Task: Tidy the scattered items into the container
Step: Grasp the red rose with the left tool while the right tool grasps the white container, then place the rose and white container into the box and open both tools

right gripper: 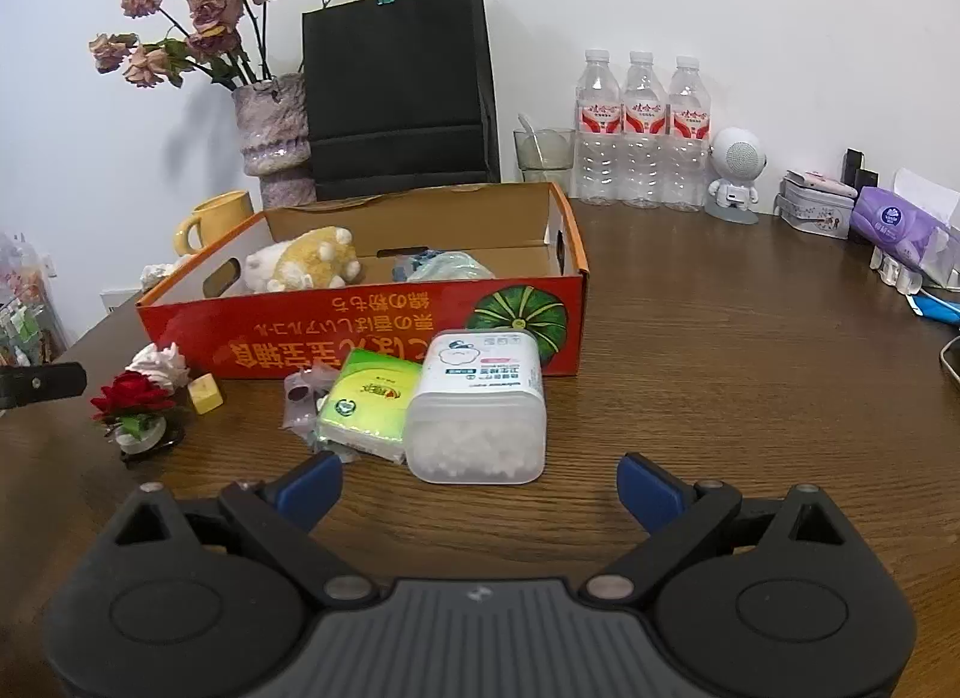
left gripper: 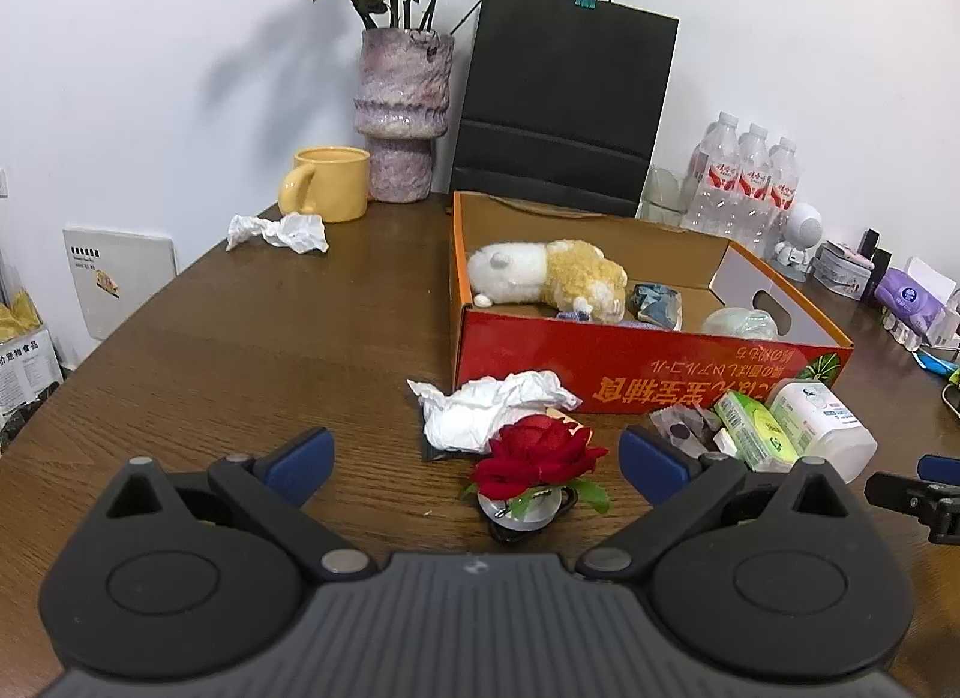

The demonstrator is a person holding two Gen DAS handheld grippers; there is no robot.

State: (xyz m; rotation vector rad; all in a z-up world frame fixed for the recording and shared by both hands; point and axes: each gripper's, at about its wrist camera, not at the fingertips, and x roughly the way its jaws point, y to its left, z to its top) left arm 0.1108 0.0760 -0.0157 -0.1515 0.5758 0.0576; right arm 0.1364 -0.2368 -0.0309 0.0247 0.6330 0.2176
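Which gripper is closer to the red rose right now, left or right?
Left. The left gripper is open with the red rose right between its fingers. The right gripper is off to the rose's right, open in front of the cotton swab tub.

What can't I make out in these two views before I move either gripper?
- Box floor: the near wall hides it in both wrist views.
- Dark item under the crumpled tissue, left wrist view: mostly covered.
- Clear packet contents: hidden behind the green pack.
- Object at the right edge: cut off.
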